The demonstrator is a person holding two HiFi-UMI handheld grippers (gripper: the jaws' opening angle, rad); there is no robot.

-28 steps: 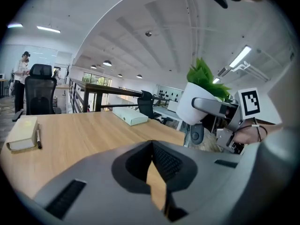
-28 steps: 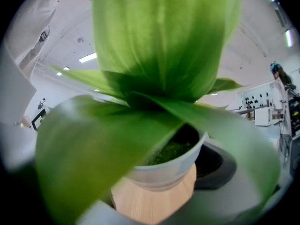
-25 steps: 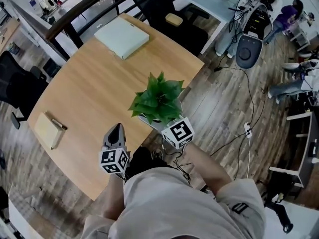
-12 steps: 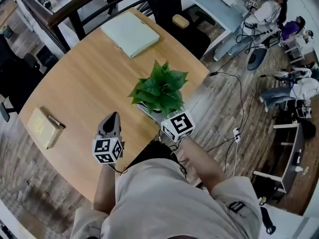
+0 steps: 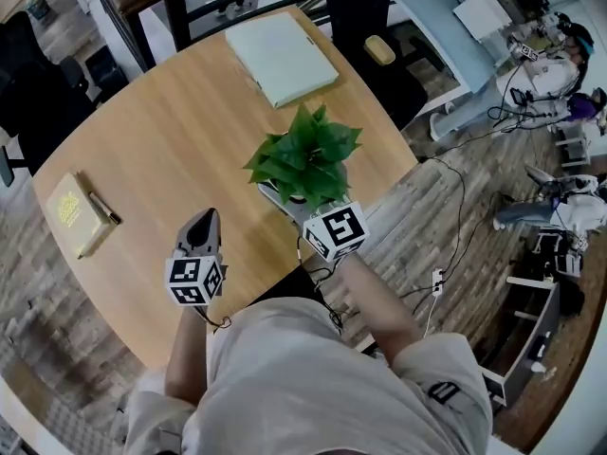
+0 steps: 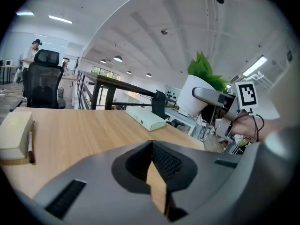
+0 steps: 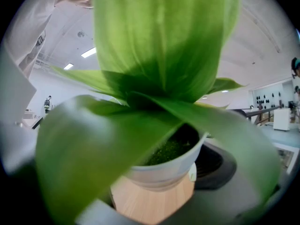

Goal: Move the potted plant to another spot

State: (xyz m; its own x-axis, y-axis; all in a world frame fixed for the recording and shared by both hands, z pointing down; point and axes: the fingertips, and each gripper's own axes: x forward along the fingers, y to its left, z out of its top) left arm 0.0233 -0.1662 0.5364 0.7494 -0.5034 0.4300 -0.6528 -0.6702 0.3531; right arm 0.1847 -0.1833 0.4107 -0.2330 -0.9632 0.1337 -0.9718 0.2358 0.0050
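Potted plant shifted, clamped by right hand-held gripper.

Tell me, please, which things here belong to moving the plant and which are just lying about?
In the job:
potted plant
right gripper, clamped on its white pot
table

Lying about:
pale green box
yellow notebook
pen
left gripper, shut and empty

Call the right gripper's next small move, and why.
Probably carry the potted plant inward over the bare middle of the table: the right gripper is clamped on its pot, which hangs near the table's edge, seemingly lifted clear.
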